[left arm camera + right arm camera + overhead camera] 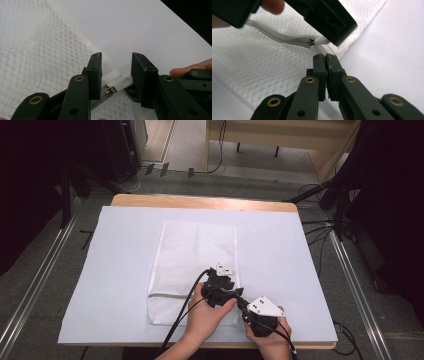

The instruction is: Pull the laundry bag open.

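Note:
A white mesh zip bag [192,265] lies flat on the pale sheet [280,250]. Both grippers meet at its near right corner. My left gripper [231,292] [116,61] is open, its jaws on either side of the white zipper pull tab [125,81], which touches the right-hand jaw; the metal slider [110,90] sits just behind the tab. My right gripper [246,306] [326,58] is shut, pinching the bag's edge [337,51] just below the zipper end [312,42]. In the right gripper view, the left gripper's jaw covers most of the pull tab [322,40].
The sheet covers a wooden table [200,201]; its near edge [200,343] runs just under the hands. Cables [182,312] trail from the grippers over the bag's near end. Bare sheet lies to the left and right of the bag.

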Demonstrator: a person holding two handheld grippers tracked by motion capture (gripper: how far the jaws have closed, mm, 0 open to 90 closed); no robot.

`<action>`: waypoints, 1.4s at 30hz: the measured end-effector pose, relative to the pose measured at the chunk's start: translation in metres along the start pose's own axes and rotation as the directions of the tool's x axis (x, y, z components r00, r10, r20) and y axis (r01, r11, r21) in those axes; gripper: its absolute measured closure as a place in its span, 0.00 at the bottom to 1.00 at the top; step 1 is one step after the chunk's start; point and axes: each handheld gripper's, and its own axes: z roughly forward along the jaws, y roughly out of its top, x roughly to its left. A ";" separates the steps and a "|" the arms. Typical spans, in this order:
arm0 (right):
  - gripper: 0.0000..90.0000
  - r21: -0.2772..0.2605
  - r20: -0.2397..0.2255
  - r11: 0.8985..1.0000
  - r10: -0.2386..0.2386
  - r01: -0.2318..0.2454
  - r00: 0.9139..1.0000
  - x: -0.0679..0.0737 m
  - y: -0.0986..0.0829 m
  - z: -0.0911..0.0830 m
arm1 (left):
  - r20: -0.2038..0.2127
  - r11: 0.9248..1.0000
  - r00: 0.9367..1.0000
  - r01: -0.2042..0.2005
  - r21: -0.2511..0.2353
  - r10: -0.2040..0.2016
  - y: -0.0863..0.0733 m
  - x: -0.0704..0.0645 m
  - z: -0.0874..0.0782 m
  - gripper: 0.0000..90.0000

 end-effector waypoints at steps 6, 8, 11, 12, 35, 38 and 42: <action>0.99 0.007 0.004 1.000 0.008 -0.009 1.000 -0.002 -0.001 0.001 | 0.046 0.999 0.998 0.032 0.001 -0.032 -0.003 0.004 -0.006 0.74; 0.99 0.008 0.006 1.000 0.007 -0.007 1.000 -0.004 -0.001 0.001 | 0.070 0.999 0.996 0.046 0.005 -0.046 -0.005 0.006 -0.007 0.77; 0.99 0.009 0.009 1.000 0.011 -0.011 1.000 -0.004 -0.001 0.001 | 0.089 0.998 0.994 0.056 0.000 -0.056 -0.006 0.009 -0.009 0.80; 0.99 0.009 0.009 1.000 0.011 -0.011 1.000 -0.004 -0.001 0.001 | 0.088 0.998 0.994 0.059 0.002 -0.059 -0.007 0.009 -0.010 0.80; 0.99 -0.005 0.009 1.000 0.018 -0.018 1.000 -0.007 -0.001 -0.001 | 0.173 0.993 0.978 0.111 0.038 -0.116 -0.022 0.027 -0.010 0.93; 0.99 -0.006 0.007 1.000 0.022 -0.022 1.000 -0.007 -0.001 -0.001 | 0.162 0.994 0.981 0.101 0.032 -0.104 -0.022 0.027 -0.011 0.94; 0.99 -0.008 0.007 1.000 0.028 -0.028 1.000 -0.007 -0.001 -0.001 | 0.168 0.995 0.981 0.097 0.035 -0.102 -0.023 0.028 -0.010 0.94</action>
